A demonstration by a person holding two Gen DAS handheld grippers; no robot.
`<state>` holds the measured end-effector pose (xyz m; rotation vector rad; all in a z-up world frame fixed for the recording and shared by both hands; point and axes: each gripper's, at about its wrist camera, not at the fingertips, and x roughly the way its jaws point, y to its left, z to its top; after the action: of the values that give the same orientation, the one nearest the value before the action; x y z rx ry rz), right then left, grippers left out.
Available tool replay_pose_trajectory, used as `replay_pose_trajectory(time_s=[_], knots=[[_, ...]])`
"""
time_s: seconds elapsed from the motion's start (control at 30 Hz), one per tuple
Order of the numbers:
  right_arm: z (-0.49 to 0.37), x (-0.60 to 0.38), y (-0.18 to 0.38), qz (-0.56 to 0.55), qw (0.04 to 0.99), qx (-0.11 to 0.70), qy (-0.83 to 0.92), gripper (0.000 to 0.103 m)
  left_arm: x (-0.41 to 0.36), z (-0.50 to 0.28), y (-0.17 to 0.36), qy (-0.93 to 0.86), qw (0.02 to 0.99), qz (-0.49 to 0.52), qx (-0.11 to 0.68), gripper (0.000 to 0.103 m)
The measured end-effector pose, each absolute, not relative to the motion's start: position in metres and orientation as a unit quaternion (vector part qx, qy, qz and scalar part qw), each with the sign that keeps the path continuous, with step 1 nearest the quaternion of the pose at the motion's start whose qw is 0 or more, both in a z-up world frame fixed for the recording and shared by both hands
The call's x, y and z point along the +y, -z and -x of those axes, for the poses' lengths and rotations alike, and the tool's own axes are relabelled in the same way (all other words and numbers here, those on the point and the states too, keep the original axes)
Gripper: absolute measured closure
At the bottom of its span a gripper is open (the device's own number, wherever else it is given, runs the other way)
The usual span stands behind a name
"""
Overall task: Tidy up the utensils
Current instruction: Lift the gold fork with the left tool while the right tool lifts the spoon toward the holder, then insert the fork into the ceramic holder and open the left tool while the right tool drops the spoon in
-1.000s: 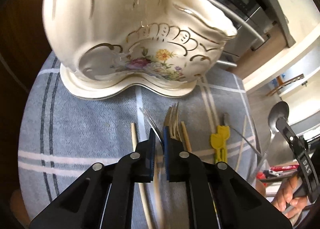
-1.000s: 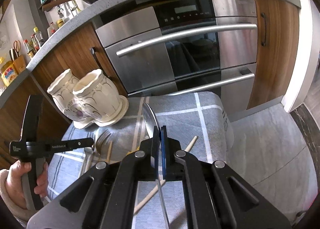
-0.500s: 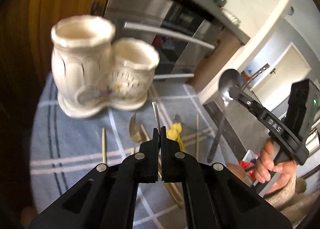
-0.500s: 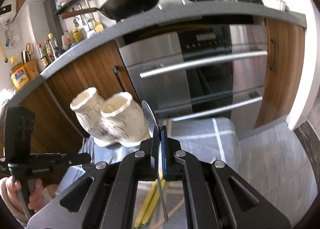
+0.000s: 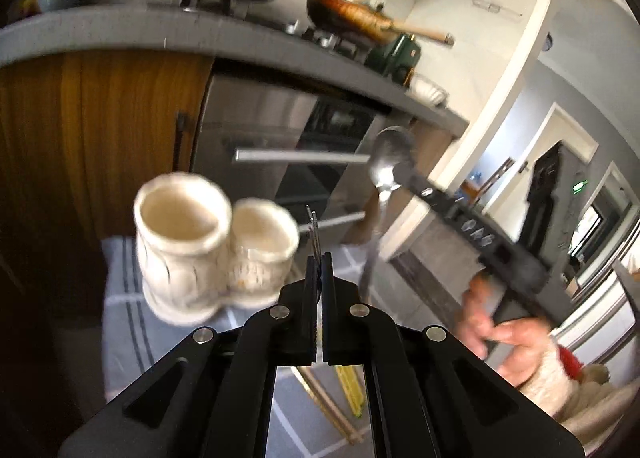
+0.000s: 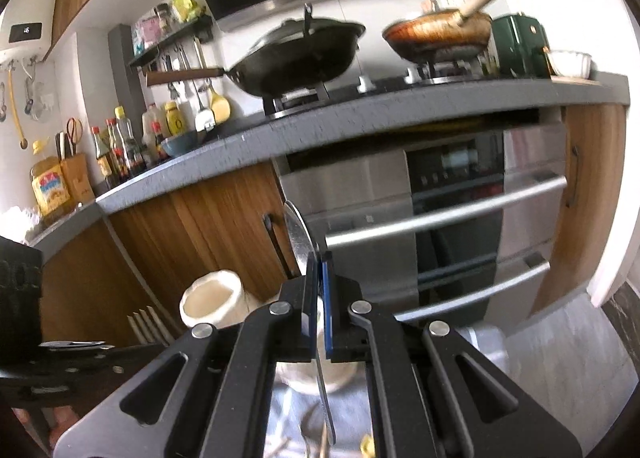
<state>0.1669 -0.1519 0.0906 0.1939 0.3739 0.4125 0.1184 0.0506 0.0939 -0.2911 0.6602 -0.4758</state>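
Left wrist view: I am seeing my left gripper [image 5: 319, 258] clenched on a fork [image 5: 313, 224], with the tines edge-on and poking up past the fingertips. Just beyond and to the left, the cream ceramic double-cup utensil holder [image 5: 208, 250] is standing upright on the grey checked cloth [image 5: 120, 298], blurred, and both cups are looking empty. The fork tips are sitting close to the rim of the holder's right cup in this view, though I cannot tell whether they are over it. My right gripper [image 5: 404, 174] is showing at the right, gripping a metal spoon [image 5: 386, 162] with the bowl up and the handle hanging down. The person's hand [image 5: 500, 334] is wrapping around that gripper's handle. Down on the cloth between my fingers, wooden chopsticks [image 5: 328, 414] and a yellow utensil [image 5: 352, 390] are lying flat.

Right wrist view: I am seeing my right gripper [image 6: 320, 262] clamped on the spoon [image 6: 300, 234], bowl rising above the fingertips and leaning left, handle running down between the fingers. The holder [image 6: 214, 304] is sitting just past the gripper to the left, partly hidden behind the fingers. At the left edge the fork's tines [image 6: 148, 324] are sticking up out of my left gripper [image 6: 80, 346], just left of the holder. Behind it all, the stainless oven [image 6: 440, 242] is sitting under the grey worktop [image 6: 360, 114], and a black wok [image 6: 296, 58] and a copper pan [image 6: 436, 38] are sitting on the hob.
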Motion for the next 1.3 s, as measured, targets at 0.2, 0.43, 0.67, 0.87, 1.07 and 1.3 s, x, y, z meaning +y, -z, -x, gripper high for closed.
replay_pose_trajectory(time_s=[0.2, 0.43, 0.67, 0.87, 1.07, 1.3], knots=[[-0.193, -0.133, -0.111, -0.104, 0.962, 0.152, -0.201, 0.101, 0.065, -0.129, -0.149, 0.231, 0.925, 0.137, 0.268, 0.101], [-0.219, -0.121, -0.113, -0.112, 0.966, 0.133, -0.192, 0.101, 0.092, -0.164, -0.168, 0.199, 0.933, 0.153, 0.256, 0.100], [-0.235, -0.108, -0.094, -0.108, 0.964, 0.148, -0.195, 0.101, 0.102, -0.174, -0.171, 0.227, 0.919, 0.189, 0.262, 0.101], [-0.243, -0.103, -0.081, -0.105, 0.962, 0.155, -0.197, 0.101, 0.103, -0.173, -0.184, 0.207, 0.934, 0.166, 0.238, 0.101], [-0.248, -0.103, -0.058, -0.109, 0.959, 0.172, -0.199, 0.101, 0.100, -0.199, -0.142, 0.180, 0.937, 0.138, 0.266, 0.101], [-0.252, -0.108, -0.042, -0.116, 0.952, 0.196, -0.203, 0.101, 0.092, -0.224, -0.083, 0.155, 0.927, 0.109, 0.324, 0.101]])
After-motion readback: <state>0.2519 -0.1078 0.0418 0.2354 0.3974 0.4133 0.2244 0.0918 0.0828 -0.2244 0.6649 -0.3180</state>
